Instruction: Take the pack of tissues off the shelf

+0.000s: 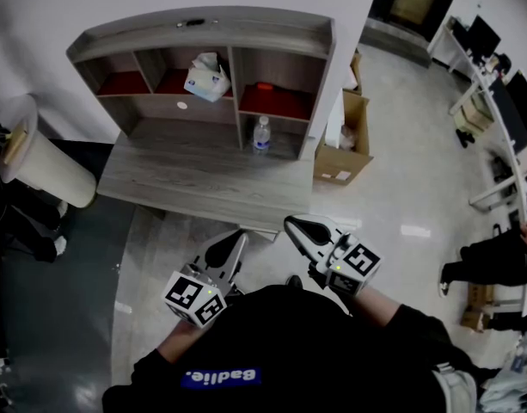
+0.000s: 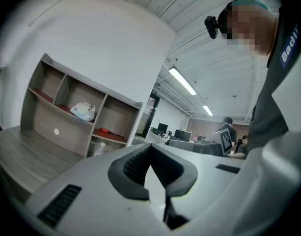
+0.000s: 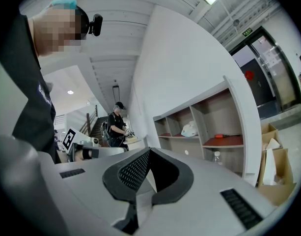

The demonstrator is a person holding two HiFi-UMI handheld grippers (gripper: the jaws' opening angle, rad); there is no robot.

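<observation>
The pack of tissues (image 1: pixel 206 77), white and pale blue, lies in the middle upper compartment of the grey wooden shelf (image 1: pixel 321 76) at the back of the desk. It also shows small in the left gripper view as the pack of tissues (image 2: pixel 83 111), and in the right gripper view as the pack of tissues (image 3: pixel 189 129). My left gripper (image 1: pixel 237 239) is held close to my body, short of the desk's front edge, jaws shut and empty. My right gripper (image 1: pixel 294 224) hangs beside it, also shut with nothing in it. Both are far from the shelf.
A water bottle (image 1: pixel 261 133) stands in the lower right compartment, and a small red item (image 1: pixel 264 86) lies on the shelf board above it. An open cardboard box (image 1: pixel 342 149) sits on the floor right of the desk. A white round bin (image 1: pixel 39 166) stands at the left.
</observation>
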